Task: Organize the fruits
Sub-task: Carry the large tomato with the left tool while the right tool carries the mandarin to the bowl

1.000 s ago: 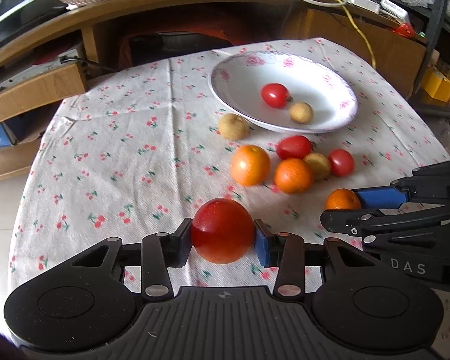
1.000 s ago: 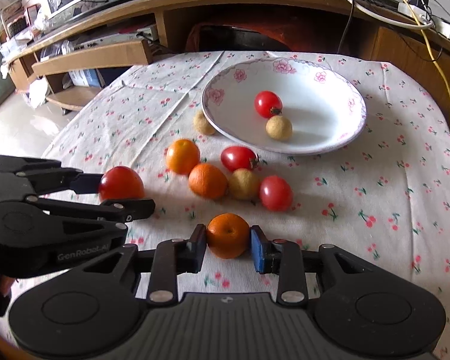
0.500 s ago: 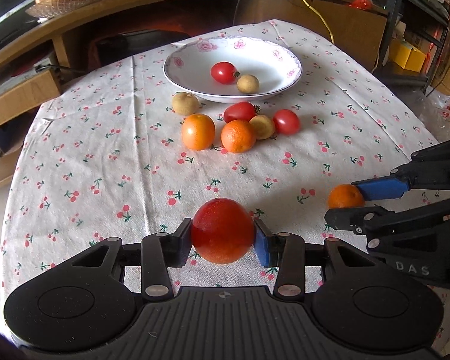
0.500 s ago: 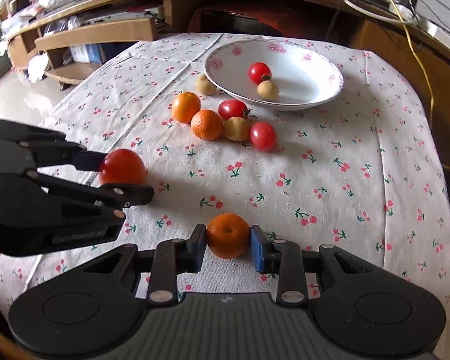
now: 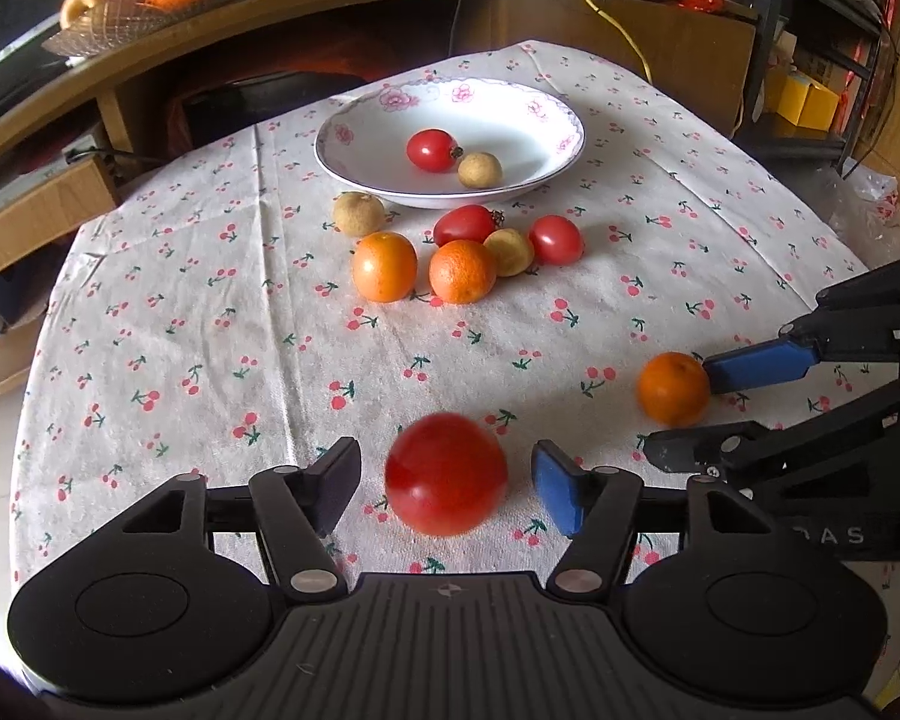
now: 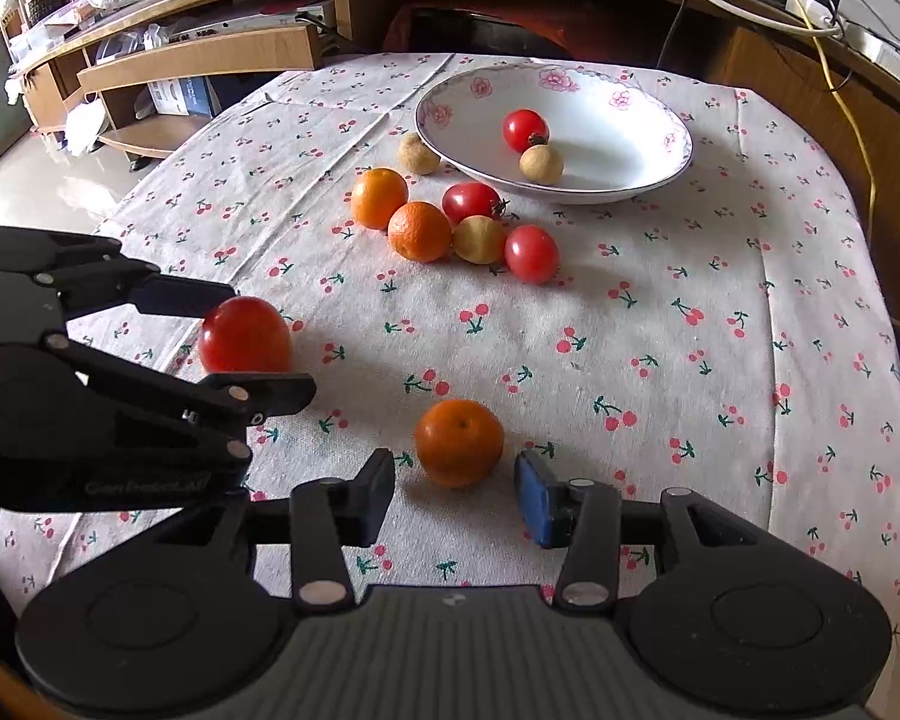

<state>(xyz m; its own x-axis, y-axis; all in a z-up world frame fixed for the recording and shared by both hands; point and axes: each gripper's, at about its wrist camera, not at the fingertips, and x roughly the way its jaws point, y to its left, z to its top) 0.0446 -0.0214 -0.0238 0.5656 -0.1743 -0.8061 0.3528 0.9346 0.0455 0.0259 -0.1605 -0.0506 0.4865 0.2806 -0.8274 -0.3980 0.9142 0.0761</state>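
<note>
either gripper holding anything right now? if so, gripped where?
Nothing held. Left gripper is open, the big tomato loose between its fingers. Right gripper is open too, the orange sitting on the tablecloth.

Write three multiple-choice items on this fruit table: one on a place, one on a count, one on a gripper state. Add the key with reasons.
1. Where does the big tomato lie?
A. in the white plate
B. on the cloth between the left gripper fingers
C. on the shelf

2. How many fruits lie in the plate?
A. two
B. four
C. none

3. How is the right gripper set?
A. shut on the orange
B. open, clear of the orange
C. out of view

Key: B, gaps show on both sides of the tomato; A, one small tomato and one tan fruit; B, both fingers stand apart from the orange.
</note>
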